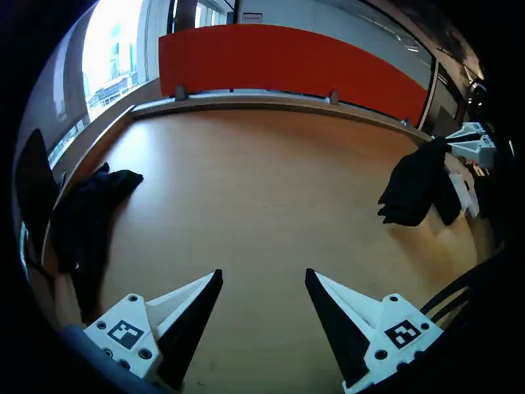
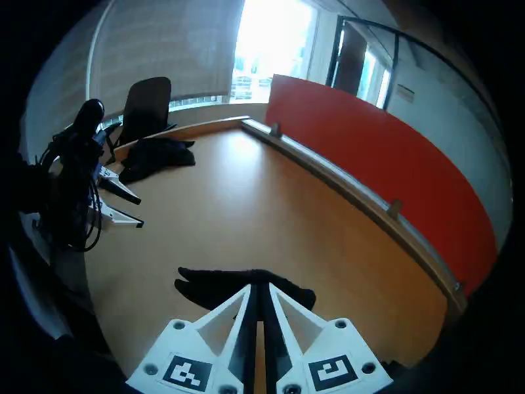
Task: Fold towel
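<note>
Towel [image 2: 210,285], black and bunched, lies close to the tabletop [image 2: 262,203] edge nearest the person, pinched betw. the pressed-together fingers of the right gripper [image 2: 260,289]. In the left gripper view it's a dark clump toward the tabletop's right edge, at that same gripper. Over bare wood mid-table, the left gripper [image 1: 262,276] hovers w/ fingers spread wide, holding nothing. A 2nd black cloth [image 1: 92,210] lies crumpled by the left edge, near a chair [image 2: 144,105]. Red partition [image 1: 289,65] runs along the far edge.
</note>
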A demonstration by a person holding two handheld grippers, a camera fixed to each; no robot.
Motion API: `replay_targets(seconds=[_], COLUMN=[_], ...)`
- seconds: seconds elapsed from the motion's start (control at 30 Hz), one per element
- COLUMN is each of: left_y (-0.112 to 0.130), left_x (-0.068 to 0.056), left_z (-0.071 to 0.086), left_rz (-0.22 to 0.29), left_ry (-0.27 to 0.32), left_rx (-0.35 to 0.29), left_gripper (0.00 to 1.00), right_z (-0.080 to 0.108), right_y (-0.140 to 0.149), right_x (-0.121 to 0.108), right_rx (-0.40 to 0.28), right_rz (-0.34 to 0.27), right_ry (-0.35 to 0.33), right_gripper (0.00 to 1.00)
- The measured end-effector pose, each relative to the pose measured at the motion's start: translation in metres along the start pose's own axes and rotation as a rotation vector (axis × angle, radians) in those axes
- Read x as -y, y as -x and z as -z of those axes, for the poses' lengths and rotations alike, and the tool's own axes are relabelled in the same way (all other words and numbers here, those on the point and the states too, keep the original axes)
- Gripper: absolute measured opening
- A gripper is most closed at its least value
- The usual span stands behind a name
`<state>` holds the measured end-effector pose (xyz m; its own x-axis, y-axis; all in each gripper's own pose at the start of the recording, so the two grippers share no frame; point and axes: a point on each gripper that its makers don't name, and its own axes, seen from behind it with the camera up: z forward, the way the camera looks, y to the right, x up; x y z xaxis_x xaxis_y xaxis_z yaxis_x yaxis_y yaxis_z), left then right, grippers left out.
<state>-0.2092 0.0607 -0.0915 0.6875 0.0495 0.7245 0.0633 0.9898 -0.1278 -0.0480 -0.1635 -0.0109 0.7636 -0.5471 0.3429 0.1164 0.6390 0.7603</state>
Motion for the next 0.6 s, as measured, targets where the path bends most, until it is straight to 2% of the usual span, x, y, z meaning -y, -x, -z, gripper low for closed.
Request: replay_targets(seconds=[0.27, 0.6], left_y=[-0.001, -0.005], left_x=[-0.004, -0.007], left_z=[-0.001, -0.003], left_rz=[-0.016, -0.022], left_ry=[0.005, 0.004], left_rx=[0.005, 0.008], left_gripper=[0.94, 0.93], right_z=[0.021, 0.045], right_y=[0.013, 0.035], right_x=[-0.045, -0.114], right_rx=[0.01, 0.03], right_rz=[-0.034, -0.091], right_ry=[0.06, 0.15], right_gripper=[0.04, 0.04])
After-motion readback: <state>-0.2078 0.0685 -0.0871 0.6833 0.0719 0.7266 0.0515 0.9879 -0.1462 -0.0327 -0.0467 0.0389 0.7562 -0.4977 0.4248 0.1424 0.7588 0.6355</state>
